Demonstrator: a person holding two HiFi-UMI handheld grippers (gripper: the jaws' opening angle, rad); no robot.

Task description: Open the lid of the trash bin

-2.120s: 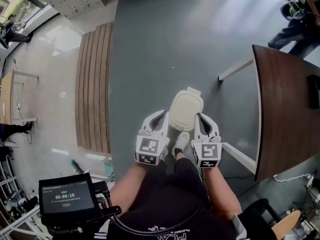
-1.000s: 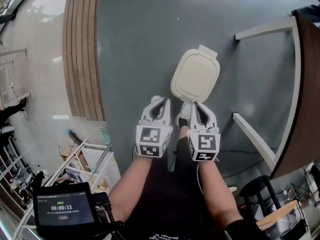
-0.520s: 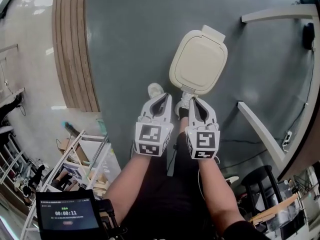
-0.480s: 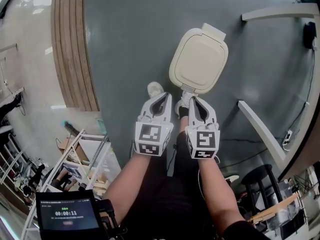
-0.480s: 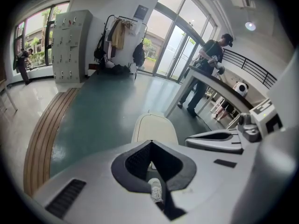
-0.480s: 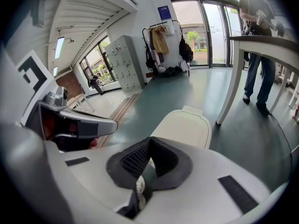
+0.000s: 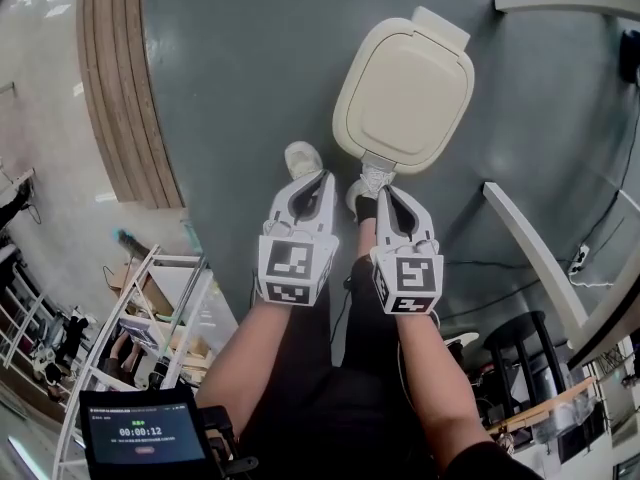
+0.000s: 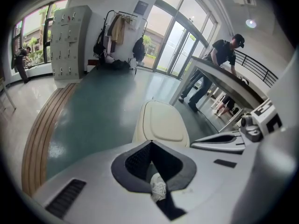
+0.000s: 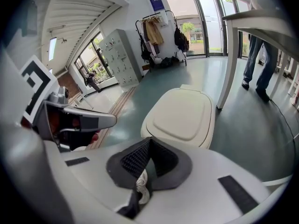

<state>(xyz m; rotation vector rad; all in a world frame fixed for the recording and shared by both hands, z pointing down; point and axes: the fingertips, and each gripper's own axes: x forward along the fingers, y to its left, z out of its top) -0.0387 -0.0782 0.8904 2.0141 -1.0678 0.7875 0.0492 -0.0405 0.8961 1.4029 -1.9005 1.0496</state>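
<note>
- A person closes in on the bin (image 7: 403, 93): over the past two seconds it has gone from a small shape beyond the grippers to filling the upper middle of the head view, right in front of the feet. The approach looks all but done; the opening itself has not begun.
- The cream lid (image 9: 182, 113) lies flat and closed, as it did throughout the walk-up. The bin stands on the grey-green floor (image 7: 250, 68), just ahead of both grippers and beside a white table leg (image 7: 530, 253).
- The left gripper (image 7: 320, 178) and right gripper (image 7: 386, 190) are held side by side, level, pointing at the bin's near edge without touching it. On each, the fingers are closed tip to tip with nothing held; only a shoe shows through the gap behind the tips.
- The right shoe (image 7: 370, 182) sits at the bin's front edge, the left shoe (image 7: 300, 158) a little to its side. Whether a foot is on a pedal cannot be told.
- Count: one bin, one lid, two grippers, two shoes. One timer screen (image 7: 140, 436) sits at the lower left of the head view.
</note>
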